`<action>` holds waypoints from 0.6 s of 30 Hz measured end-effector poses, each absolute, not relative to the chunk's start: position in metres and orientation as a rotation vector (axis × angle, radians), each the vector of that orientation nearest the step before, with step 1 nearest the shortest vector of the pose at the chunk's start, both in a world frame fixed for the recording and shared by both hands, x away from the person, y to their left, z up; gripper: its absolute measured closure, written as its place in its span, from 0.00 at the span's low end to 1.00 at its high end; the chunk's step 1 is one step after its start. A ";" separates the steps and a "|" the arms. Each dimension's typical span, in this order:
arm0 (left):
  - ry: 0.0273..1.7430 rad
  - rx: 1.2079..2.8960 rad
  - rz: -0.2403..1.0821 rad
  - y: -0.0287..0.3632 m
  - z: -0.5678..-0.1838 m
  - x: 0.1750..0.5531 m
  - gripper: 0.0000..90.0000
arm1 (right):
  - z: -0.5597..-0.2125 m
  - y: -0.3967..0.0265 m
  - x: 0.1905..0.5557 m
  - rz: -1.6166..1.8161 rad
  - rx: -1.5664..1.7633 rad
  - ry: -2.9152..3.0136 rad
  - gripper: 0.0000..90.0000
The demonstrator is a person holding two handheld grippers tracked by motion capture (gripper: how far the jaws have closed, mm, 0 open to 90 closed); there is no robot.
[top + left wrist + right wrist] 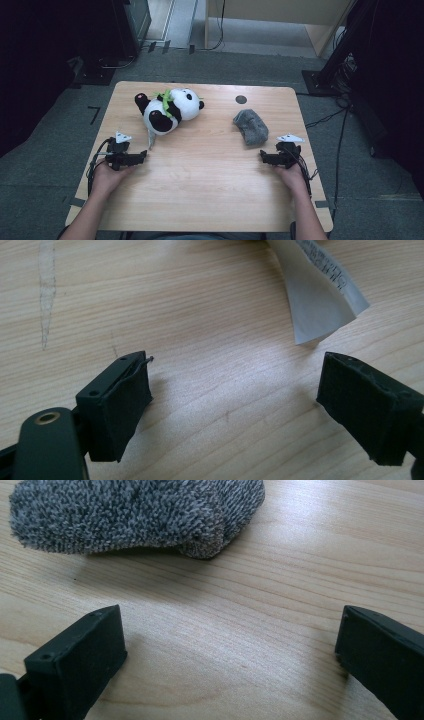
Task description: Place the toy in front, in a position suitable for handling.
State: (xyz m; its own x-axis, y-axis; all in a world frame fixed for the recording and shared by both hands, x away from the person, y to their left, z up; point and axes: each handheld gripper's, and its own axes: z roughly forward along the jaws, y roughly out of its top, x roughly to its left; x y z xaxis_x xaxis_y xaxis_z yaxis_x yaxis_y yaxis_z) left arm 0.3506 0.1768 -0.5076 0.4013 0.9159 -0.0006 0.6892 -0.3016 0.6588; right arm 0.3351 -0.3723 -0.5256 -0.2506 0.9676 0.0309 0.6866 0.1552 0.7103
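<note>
A black-and-white panda plush with a green piece at its neck lies at the back left of the wooden table. Its white label trails toward me. In the left gripper view the label lies just beyond the right jaw. My left gripper rests on the table near the plush, and its jaws stand open over bare wood. A grey fuzzy cloth lies at the back right. My right gripper sits just in front of it, open, with the cloth beyond its jaws.
A small dark round hole marks the table top behind the cloth. Grey carpet surrounds the table, with dark equipment at both sides and cables on the floor to the right. The person's forearms reach in from the near edge.
</note>
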 end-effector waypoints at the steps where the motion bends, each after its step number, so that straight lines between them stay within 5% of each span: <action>1: 1.358 2.082 0.499 0.177 -0.506 0.351 0.16 | -0.526 -0.372 0.335 0.864 1.571 2.004 0.00; 4: 1.329 2.073 0.387 0.181 -0.501 0.354 0.21 | -0.526 -0.372 0.335 0.864 1.571 2.004 0.00; 18: 1.301 2.063 0.430 0.185 -0.481 0.358 0.28 | -0.526 -0.372 0.335 0.864 1.570 2.004 0.00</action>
State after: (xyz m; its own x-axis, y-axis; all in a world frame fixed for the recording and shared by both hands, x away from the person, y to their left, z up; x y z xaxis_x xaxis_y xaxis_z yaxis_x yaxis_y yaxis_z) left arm 0.3580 0.1854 -0.4813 0.4530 0.8891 -0.0656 0.6749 -0.2939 0.6769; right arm 0.3351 -0.3724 -0.5257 -0.2511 0.9675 0.0298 0.6858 0.1561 0.7108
